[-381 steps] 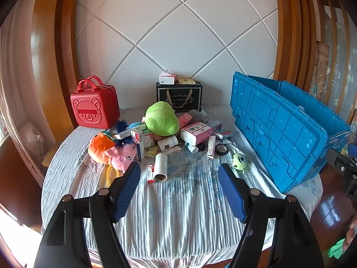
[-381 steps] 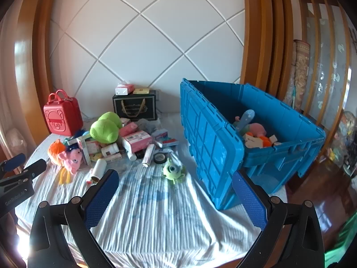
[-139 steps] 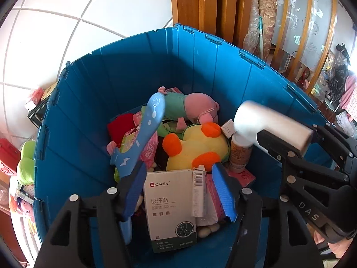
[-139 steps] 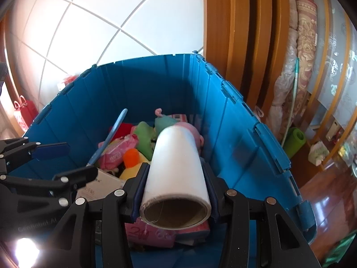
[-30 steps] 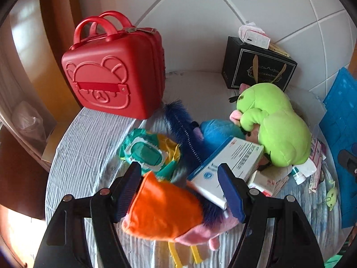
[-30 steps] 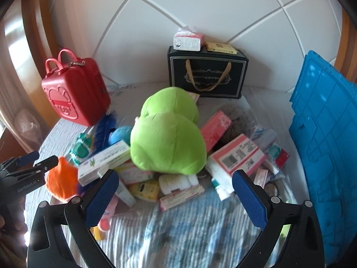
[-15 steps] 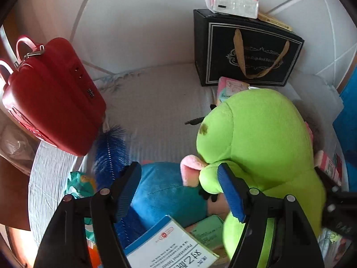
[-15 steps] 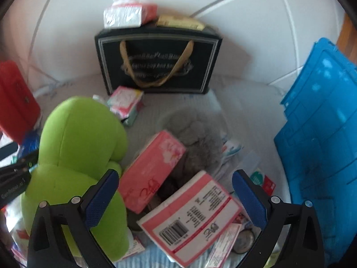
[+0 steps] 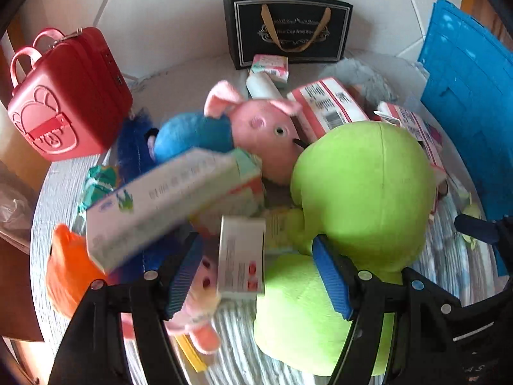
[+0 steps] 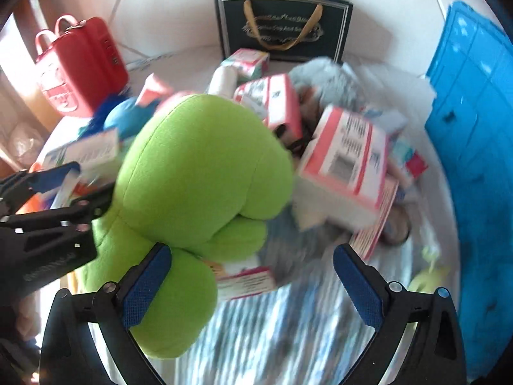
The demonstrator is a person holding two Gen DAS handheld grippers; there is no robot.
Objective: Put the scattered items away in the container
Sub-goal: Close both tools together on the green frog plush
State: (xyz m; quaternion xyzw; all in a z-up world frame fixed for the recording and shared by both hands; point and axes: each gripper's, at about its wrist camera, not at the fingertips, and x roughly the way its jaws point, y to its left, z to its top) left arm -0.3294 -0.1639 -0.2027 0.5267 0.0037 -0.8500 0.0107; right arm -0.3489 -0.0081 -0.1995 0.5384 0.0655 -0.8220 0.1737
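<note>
Bright daylight, strongest at left edge (warm glare low left). Right wrist view heavily motion-blurred; left sharper, long box [image 9: 166, 205] smeared. Fisheye corners black.

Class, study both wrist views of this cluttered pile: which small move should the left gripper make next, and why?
Probably close the left gripper on the small white box: its jaws stand open, that box sits upright between them, and the blue container waits at the right.

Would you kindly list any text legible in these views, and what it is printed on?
"Cup And S…", partly read: black gift box.
Pink-striped box: barcode and print, too small.
White carton: blurred.
Small white box: too small.
</note>
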